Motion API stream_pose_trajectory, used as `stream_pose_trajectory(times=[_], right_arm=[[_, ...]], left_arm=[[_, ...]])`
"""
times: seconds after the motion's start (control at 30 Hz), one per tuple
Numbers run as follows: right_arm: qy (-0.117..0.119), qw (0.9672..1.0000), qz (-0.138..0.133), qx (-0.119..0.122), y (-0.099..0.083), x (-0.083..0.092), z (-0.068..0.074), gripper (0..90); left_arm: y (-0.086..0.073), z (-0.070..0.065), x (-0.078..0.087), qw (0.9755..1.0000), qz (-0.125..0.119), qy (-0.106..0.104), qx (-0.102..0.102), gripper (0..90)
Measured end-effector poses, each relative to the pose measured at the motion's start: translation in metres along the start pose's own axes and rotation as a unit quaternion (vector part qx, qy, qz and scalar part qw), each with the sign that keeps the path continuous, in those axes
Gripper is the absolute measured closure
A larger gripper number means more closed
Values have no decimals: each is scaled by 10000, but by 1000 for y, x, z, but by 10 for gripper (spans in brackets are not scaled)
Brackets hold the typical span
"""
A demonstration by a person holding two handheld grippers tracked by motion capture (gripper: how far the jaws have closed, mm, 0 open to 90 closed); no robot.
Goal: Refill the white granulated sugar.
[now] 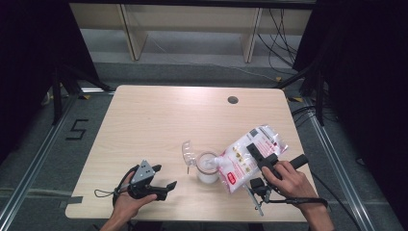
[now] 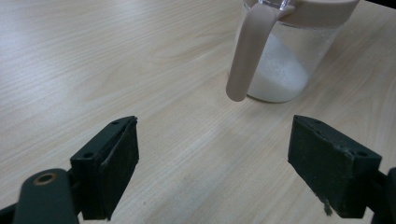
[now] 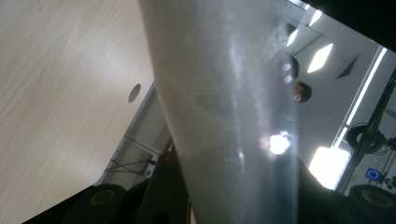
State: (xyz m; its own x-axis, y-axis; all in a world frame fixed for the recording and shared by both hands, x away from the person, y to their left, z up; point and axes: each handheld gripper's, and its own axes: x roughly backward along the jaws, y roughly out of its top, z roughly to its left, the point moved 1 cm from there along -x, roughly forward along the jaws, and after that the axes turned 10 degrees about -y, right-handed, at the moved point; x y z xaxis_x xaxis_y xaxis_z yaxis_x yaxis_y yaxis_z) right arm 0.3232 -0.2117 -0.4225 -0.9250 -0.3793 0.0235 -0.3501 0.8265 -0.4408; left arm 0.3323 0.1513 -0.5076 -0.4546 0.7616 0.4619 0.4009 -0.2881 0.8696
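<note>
Two black jaws of the left gripper (image 2: 212,172) are seen spread wide in the left gripper view, with bare wood between them and nothing gripped. Beyond those jaws, a clear jar (image 2: 280,60) is recorded standing upright on the table (image 2: 93,56); it is partly filled with white grains, heaped higher on one side, and is fitted with a beige rim and a beige handle (image 2: 247,51) hanging down its near side.

Taking the jar (image 1: 207,168) as the landmark in the high view:

- A clear lid (image 1: 188,153) is seen tilted open at the jar's upper left, touching its rim.
- A white bag (image 1: 246,156) with red print is held tilted just right of the jar, its lower corner resting at the jar's mouth and its upper end raised away to the right.
- The right gripper (image 1: 262,159) is clamped across the bag's middle, held by the right hand (image 1: 288,179) to the right of the jar.
- The left gripper (image 1: 166,187), held by the left hand (image 1: 129,201), is placed to the left of the jar and nearer the table's front edge, apart from it.
- A round hole (image 1: 233,100) in the tabletop is noted well beyond the jar, toward the far edge.

In the right gripper view, the bag's translucent surface (image 3: 233,107) is seen close up, with the table (image 3: 56,93) behind it.
</note>
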Motion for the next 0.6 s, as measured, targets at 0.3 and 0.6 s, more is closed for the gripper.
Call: stream_pose_trajectory(times=[0.3, 0.6], right_arm=[[-69, 10000, -16, -54, -1, -1, 3, 779], [-68, 9999, -24, -81, -1, -1, 4, 790]], left_arm=[[0, 0, 0, 10000, 5, -1, 10, 160], [0, 0, 0, 10000, 29, -9, -58, 160]])
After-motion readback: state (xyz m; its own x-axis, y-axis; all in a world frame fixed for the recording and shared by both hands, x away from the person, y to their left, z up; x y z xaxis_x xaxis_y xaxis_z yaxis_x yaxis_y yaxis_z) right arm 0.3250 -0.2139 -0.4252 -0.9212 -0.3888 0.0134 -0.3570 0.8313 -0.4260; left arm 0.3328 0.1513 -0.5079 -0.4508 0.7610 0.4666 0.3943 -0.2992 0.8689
